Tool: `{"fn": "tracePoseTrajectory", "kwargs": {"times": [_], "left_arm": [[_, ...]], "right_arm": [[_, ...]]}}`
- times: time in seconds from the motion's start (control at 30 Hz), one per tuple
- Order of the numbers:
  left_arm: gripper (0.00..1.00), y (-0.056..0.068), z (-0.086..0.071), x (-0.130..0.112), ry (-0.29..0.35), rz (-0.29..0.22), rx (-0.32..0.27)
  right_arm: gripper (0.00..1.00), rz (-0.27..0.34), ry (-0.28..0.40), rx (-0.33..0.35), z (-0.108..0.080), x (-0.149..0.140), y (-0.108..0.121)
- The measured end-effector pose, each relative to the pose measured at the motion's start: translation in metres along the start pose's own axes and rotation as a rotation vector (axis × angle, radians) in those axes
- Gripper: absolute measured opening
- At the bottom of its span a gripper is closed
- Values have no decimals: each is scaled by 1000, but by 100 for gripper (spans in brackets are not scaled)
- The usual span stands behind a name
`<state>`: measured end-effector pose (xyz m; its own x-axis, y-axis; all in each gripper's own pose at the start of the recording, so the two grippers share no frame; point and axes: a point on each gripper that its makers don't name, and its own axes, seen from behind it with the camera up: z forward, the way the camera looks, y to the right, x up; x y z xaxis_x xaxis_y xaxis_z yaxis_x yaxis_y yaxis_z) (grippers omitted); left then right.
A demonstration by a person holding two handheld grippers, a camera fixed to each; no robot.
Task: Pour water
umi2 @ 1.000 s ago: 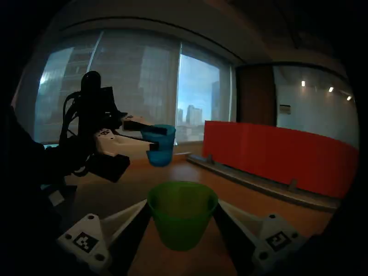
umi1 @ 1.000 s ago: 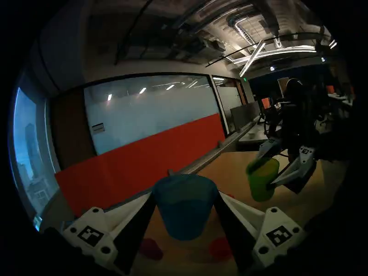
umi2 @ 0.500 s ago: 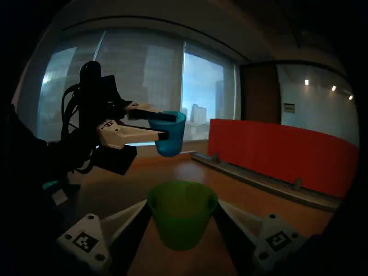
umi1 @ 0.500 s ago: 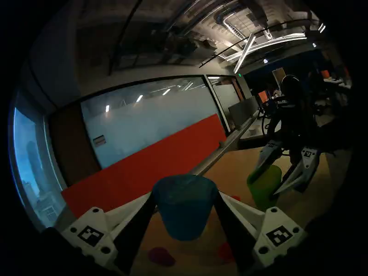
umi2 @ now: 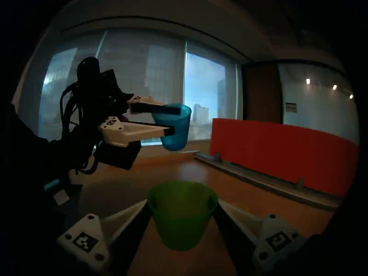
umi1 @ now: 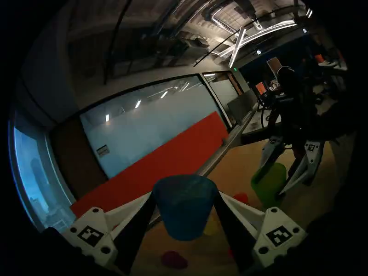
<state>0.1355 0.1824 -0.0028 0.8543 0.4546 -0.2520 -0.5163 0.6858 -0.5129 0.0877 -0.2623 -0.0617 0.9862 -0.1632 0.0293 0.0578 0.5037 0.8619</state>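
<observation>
In the left gripper view, my left gripper (umi1: 185, 208) is shut on a blue cup (umi1: 185, 209), held upright between both fingers. Farther off to the right, the right gripper (umi1: 280, 177) holds a green cup (umi1: 270, 183) above the wooden table (umi1: 230, 172). In the right gripper view, my right gripper (umi2: 182, 212) is shut on the green cup (umi2: 182, 212), its mouth open toward the camera. The left gripper (umi2: 170, 122) carries the blue cup (umi2: 174, 126) up and to the left of the green cup, slightly tilted.
A long orange panel (umi1: 161, 168) and a rail (umi2: 267, 183) run along the table's far edge. Small red and yellow pieces (umi1: 174, 260) lie on the table below the blue cup. Tall windows (umi2: 202, 92) stand behind; a person's dark arm (umi2: 32, 161) holds the left gripper.
The left gripper with the blue cup has risen and come closer to the green cup, its view tilting. The green cup has stayed almost still in the right gripper.
</observation>
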Motion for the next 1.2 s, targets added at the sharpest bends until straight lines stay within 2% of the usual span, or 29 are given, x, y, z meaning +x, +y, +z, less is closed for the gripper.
{"fn": "tracePoseTrajectory", "kwargs": {"times": [0.27,0.87,1.2], "left_arm": [[87,2,2,6,10,14,-7],[87,15,2,20,33,122,-27],[87,14,2,29,41,167,-26]], "right_arm": [[90,0,1,6,0,-1,-1],[90,-10,2,34,9,1,-8],[90,-10,3,51,14,3,-12]]}}
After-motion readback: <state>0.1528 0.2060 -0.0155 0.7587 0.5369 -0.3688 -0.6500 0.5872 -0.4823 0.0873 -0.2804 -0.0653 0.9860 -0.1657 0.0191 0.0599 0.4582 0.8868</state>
